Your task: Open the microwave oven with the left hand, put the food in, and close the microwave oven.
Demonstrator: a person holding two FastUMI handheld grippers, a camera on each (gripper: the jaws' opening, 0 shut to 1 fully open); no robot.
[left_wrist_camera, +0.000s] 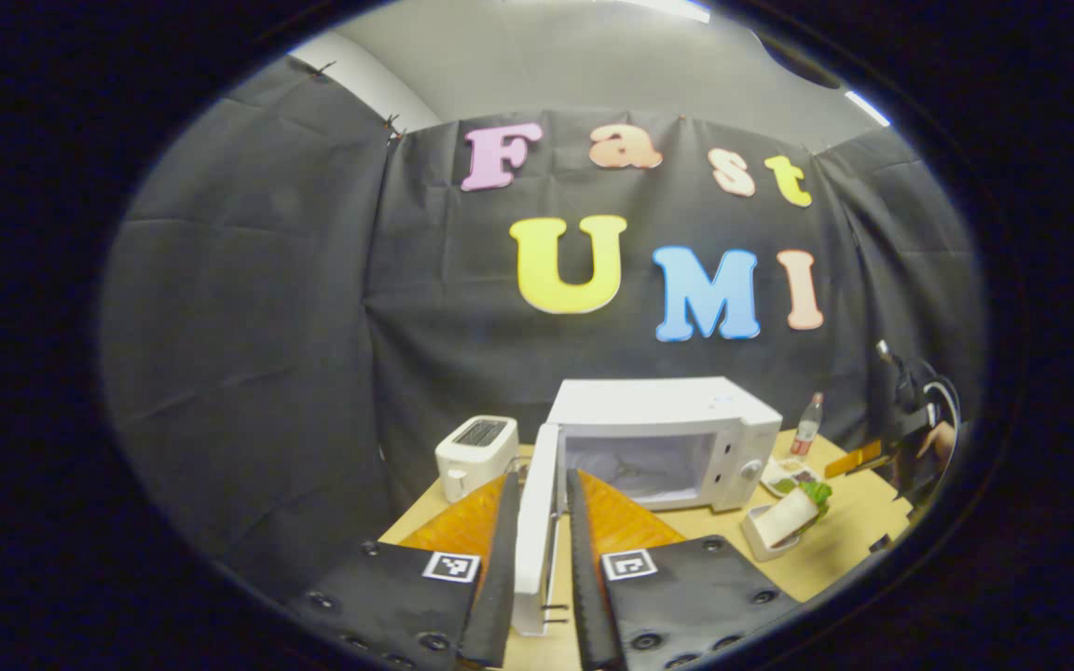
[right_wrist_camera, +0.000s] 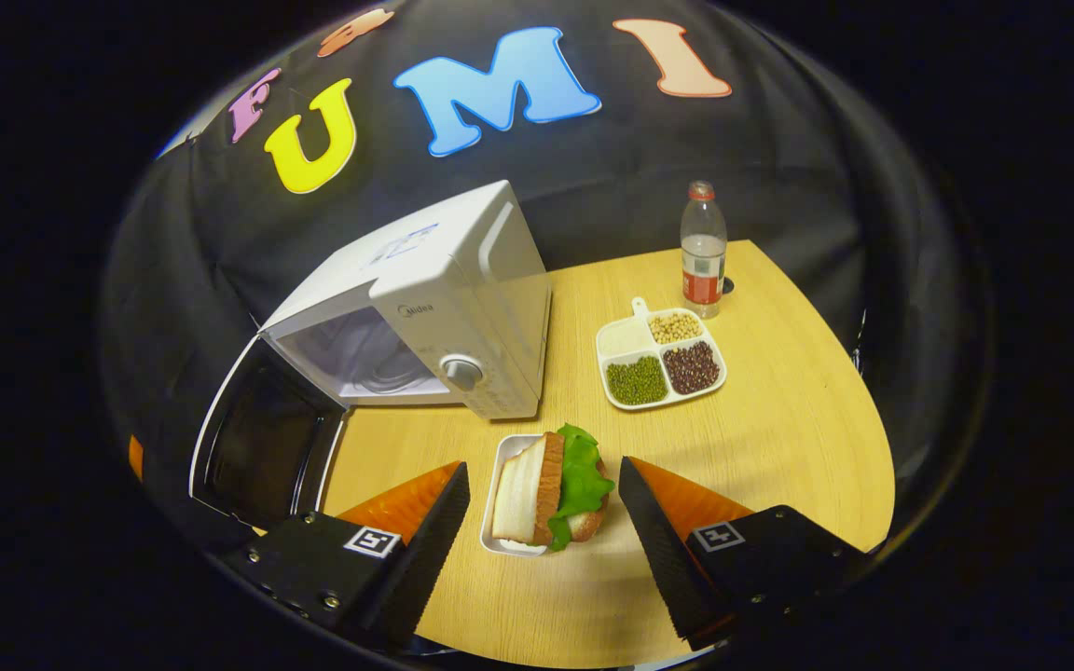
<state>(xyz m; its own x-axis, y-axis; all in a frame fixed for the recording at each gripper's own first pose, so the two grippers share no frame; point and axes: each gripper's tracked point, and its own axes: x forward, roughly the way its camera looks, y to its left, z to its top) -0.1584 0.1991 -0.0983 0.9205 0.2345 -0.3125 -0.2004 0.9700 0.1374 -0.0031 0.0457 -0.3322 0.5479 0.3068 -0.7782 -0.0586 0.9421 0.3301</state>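
Note:
The white microwave (left_wrist_camera: 667, 419) stands on the wooden table with its door (left_wrist_camera: 537, 531) swung wide, showing the bare cavity. In the left gripper view I see that door edge-on between my left gripper's (left_wrist_camera: 540, 485) fingers. One finger lies against it and a thin gap shows on the other side. In the right gripper view the microwave (right_wrist_camera: 462, 280) and its open door (right_wrist_camera: 267, 438) sit to the left. A sandwich with lettuce (right_wrist_camera: 551, 489) lies in a small white tray just ahead. My right gripper (right_wrist_camera: 542, 473) is open, one finger on each side of the tray, not touching it.
A white toaster (left_wrist_camera: 476, 452) stands left of the microwave. To its right are a divided plate of beans (right_wrist_camera: 658, 359) and a plastic bottle (right_wrist_camera: 703, 247). The table's curved front edge (right_wrist_camera: 779, 559) runs close under my right gripper.

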